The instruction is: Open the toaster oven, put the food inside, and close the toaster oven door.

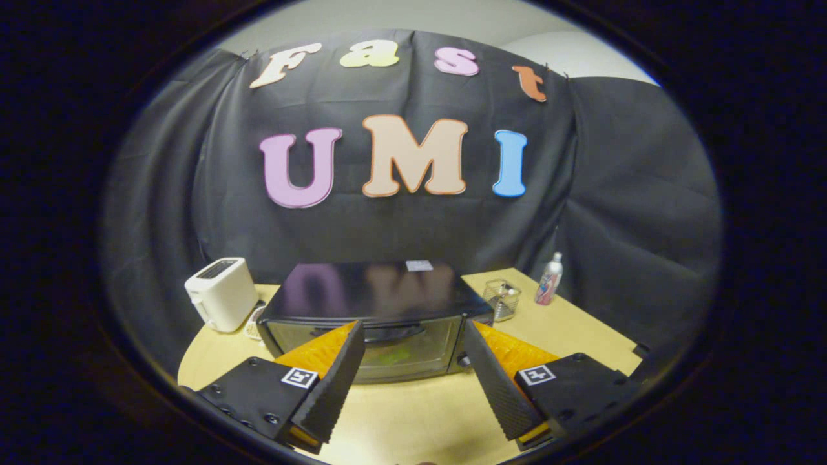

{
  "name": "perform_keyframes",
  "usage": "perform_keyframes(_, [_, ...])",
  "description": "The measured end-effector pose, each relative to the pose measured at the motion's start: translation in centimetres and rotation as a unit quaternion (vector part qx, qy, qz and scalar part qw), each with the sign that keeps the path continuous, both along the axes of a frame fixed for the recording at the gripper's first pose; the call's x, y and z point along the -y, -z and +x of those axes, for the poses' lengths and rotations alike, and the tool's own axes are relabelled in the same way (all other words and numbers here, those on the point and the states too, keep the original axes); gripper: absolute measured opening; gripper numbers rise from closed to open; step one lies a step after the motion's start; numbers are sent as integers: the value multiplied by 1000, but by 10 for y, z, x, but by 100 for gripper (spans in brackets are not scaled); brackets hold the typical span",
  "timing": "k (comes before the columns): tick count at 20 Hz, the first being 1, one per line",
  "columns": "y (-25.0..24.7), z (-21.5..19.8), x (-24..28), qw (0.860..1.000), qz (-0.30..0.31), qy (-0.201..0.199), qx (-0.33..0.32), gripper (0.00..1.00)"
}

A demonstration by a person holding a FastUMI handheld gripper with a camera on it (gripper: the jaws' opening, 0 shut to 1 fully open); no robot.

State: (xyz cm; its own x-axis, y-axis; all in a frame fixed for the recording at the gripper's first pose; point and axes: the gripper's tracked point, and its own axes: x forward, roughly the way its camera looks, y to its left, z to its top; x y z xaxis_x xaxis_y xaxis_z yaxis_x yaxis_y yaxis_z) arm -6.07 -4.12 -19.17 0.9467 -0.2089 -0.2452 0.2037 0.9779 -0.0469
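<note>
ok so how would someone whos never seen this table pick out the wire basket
Start at the black toaster oven in the middle of the wooden table, beyond the open gripper. Just off its right rear corner stands the wire basket, with a bottle further right. It is the see-through mesh container, unlike the solid white toaster on the oven's other side.

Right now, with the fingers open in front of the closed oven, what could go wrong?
1. The gripper is open and holds nothing; its fingers stand wider than the door handle, so a loose grip may slip as the door swings down.
2. The oven sits free on the table; pulling could drag it forward.
3. The wire basket stands close beside the oven and might get bumped.
</note>
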Motion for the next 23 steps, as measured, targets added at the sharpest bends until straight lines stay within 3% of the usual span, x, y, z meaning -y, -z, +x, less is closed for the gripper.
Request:
perform_keyframes(8, [-88, 16, 92, 992, -13, 73, 98, 97])
perform_keyframes(17, [-154, 36, 121, 986, -32, 80, 141, 96])
perform_keyframes(23, [-181, 54, 134, 983, -23, 63, 171, 96])
